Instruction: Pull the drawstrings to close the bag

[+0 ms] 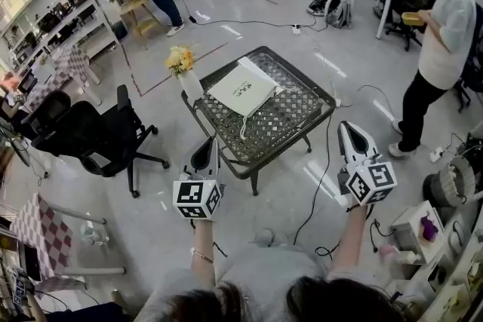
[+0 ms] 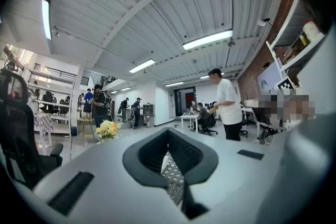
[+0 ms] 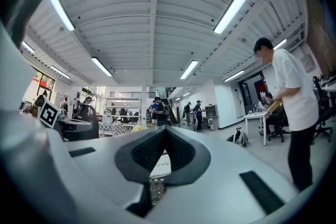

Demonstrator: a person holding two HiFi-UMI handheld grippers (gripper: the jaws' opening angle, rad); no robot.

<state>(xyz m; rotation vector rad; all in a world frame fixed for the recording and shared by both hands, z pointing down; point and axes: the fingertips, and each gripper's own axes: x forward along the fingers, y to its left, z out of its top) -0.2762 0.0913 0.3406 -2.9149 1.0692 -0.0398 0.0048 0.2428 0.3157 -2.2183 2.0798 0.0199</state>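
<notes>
Floor view from my head camera: the bag (image 1: 243, 90), pale and flat, lies on the far half of a black lattice table (image 1: 290, 121). One thin drawstring (image 1: 243, 126) trails from its near edge toward me across the metal mesh. A vase (image 1: 191, 84) of yellow flowers (image 1: 180, 59) stands at the table's left corner, just beside the bag but not touching it.

I hold both tools level and short of the table, clear of the bag. The left gripper (image 1: 205, 151) hangs off the table's near left edge with its jaws pressed together on nothing; its own view shows only table mesh through the slot below the tips. The right gripper (image 1: 351, 133) sits off the near right corner, its jaws likewise closed tip to tip and empty.

A black office chair (image 1: 90, 133) stands well to the left. A person in a white shirt (image 1: 441, 41) stands to the right of the table, and a dark cable (image 1: 321, 185) runs over the pale floor between the table and me.
</notes>
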